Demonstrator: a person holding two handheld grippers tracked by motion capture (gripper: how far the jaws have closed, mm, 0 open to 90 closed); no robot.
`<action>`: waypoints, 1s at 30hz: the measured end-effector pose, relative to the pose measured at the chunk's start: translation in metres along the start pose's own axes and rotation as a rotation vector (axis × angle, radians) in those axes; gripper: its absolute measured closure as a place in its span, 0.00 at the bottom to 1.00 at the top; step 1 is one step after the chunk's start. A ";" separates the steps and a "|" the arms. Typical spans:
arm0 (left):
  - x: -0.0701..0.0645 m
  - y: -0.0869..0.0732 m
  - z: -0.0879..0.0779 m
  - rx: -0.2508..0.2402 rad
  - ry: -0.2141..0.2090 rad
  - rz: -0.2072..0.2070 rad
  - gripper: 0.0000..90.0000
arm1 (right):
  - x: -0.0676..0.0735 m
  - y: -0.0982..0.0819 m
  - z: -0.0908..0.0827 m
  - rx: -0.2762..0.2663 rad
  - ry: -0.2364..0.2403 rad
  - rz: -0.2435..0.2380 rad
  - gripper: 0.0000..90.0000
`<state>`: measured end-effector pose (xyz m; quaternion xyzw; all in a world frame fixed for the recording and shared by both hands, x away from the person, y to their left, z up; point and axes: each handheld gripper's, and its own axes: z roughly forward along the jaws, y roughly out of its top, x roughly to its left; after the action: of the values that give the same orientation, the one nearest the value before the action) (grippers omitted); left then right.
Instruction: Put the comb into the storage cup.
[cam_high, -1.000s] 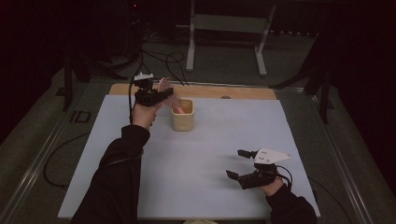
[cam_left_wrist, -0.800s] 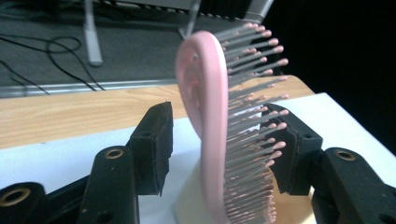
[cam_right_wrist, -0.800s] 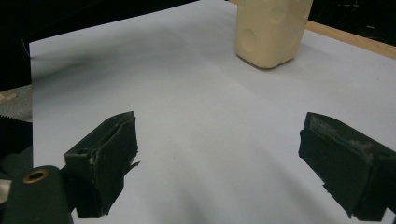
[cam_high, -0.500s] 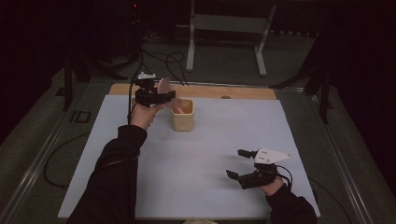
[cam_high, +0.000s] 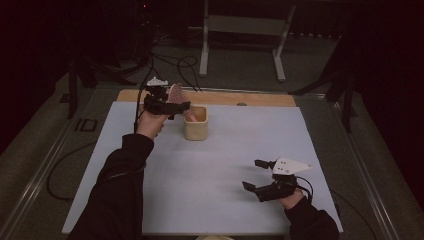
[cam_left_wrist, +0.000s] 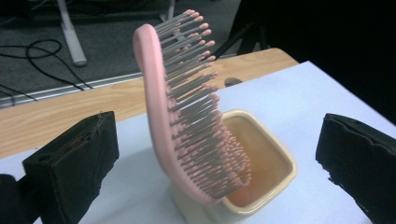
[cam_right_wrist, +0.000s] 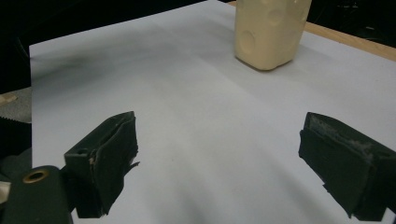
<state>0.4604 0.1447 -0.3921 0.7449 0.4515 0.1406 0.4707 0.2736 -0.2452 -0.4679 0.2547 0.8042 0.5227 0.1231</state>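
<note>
Left claw (cam_high: 172, 105) is hovering at the far left part of the bench (cam_high: 225, 165), beside the cream square plastic cup (cam_high: 195, 123); its jaws are standing spread wide, having just been opening, and in the left gripper view the pink plastic hairbrush with grey pink-tipped bristles (cam_left_wrist: 187, 112) is standing between the two black pads without either pad touching it. The hairbrush is sitting handle-down inside the cream cup (cam_left_wrist: 261, 163), head sticking up above the rim and leaning over the near rim toward the left claw, bristles facing the right jaw in that view. In the high view the brush head (cam_high: 175, 93) is showing just above the left claw, with the cup just to its right. The cup is standing upright on the white sheet covering the bench, close to the wooden strip (cam_high: 260, 99) along the far edge. Right claw (cam_high: 257, 175) is hanging low over the near right part of the bench, well apart from the cup, jaws spread with nothing between them; the right gripper view is showing bare white sheet (cam_right_wrist: 196, 116) between its pads and the cup (cam_right_wrist: 271, 32) farther off.
</note>
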 end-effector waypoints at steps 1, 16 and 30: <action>0.001 0.000 -0.001 -0.001 -0.001 0.001 0.00 | 0.000 0.000 0.000 0.000 -0.001 -0.002 0.12; 0.001 -0.005 -0.012 -0.009 -0.051 0.093 0.00 | -0.001 0.000 0.001 -0.002 0.004 0.002 0.12; -0.003 -0.030 -0.027 0.038 -0.092 0.187 0.00 | 0.002 0.001 0.000 0.003 -0.006 0.002 0.12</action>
<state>0.4253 0.1618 -0.4029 0.7982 0.3605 0.1408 0.4617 0.2724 -0.2442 -0.4666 0.2570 0.8044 0.5209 0.1245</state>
